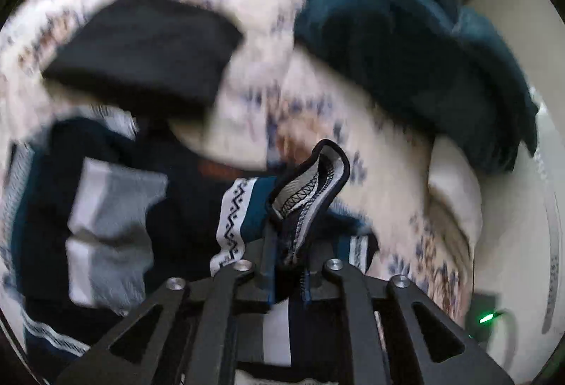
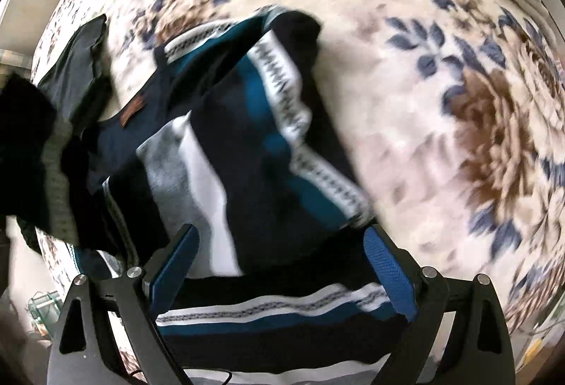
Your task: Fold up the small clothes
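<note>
Left claw [image 1: 287,265] pinching striped garment hem [image 1: 310,180] — teal pile [image 1: 406,42] beyond, right claw [image 2: 282,265] spread over sweater [image 2: 247,155].

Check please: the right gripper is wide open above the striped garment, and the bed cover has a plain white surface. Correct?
Not quite. The bed cover is floral, blue and brown on cream, as the right wrist view shows. The right gripper is indeed open above the striped garment.

Open right claw [image 2: 282,265] above striped sweater [image 2: 254,152].
</note>
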`<act>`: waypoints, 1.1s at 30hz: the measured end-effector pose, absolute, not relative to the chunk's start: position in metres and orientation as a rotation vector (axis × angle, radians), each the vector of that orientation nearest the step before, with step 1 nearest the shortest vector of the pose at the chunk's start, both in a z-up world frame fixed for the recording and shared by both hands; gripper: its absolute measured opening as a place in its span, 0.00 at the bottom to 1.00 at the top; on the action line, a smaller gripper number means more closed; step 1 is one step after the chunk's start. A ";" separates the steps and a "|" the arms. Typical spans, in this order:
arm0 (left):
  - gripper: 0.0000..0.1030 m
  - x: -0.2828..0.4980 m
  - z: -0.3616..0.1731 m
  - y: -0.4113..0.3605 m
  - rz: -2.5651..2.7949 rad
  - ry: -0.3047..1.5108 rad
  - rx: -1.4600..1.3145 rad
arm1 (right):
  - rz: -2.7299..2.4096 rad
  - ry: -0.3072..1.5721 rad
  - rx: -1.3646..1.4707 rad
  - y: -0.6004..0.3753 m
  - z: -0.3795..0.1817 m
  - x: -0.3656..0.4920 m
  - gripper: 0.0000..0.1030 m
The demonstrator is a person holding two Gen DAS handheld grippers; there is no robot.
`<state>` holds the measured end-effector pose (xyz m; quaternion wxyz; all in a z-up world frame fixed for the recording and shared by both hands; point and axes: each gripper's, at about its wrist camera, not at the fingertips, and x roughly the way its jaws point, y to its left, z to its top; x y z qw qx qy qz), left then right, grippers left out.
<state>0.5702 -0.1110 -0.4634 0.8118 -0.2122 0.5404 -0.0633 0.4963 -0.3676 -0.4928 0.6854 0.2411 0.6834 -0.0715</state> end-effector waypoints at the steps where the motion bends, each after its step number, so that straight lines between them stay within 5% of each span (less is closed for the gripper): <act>1: 0.38 0.569 -0.467 -0.111 -0.142 1.180 -0.465 | -0.153 1.530 0.545 -0.374 -0.492 0.497 0.93; 3: 0.88 0.565 -0.464 -0.101 -0.137 1.187 -0.471 | -0.131 1.519 0.559 -0.390 -0.487 0.498 0.93; 4: 0.90 0.559 -0.457 -0.092 -0.126 1.176 -0.460 | -0.130 1.511 0.568 -0.389 -0.486 0.499 0.93; 12: 0.90 0.495 -0.458 0.043 0.240 1.196 -0.274 | -0.022 1.426 0.648 -0.383 -0.459 0.533 0.93; 19: 0.90 0.464 -0.474 0.112 0.458 1.202 -0.301 | 0.037 1.525 0.441 -0.312 -0.522 0.615 0.92; 20: 0.90 0.462 -0.474 0.118 0.481 1.193 -0.318 | 0.029 1.544 0.416 -0.306 -0.533 0.620 0.82; 21: 0.90 0.460 -0.475 0.125 0.499 1.182 -0.340 | 0.035 1.566 0.392 -0.299 -0.542 0.625 0.54; 24: 0.90 0.459 -0.476 0.134 0.519 1.159 -0.388 | 0.028 1.517 0.263 -0.282 -0.533 0.621 0.16; 29: 0.90 0.477 -0.474 0.133 0.489 1.141 -0.388 | 0.017 1.360 0.304 -0.298 -0.465 0.581 0.12; 33: 0.90 0.502 -0.478 0.125 0.441 1.127 -0.354 | -0.042 1.405 0.371 -0.333 -0.452 0.553 0.12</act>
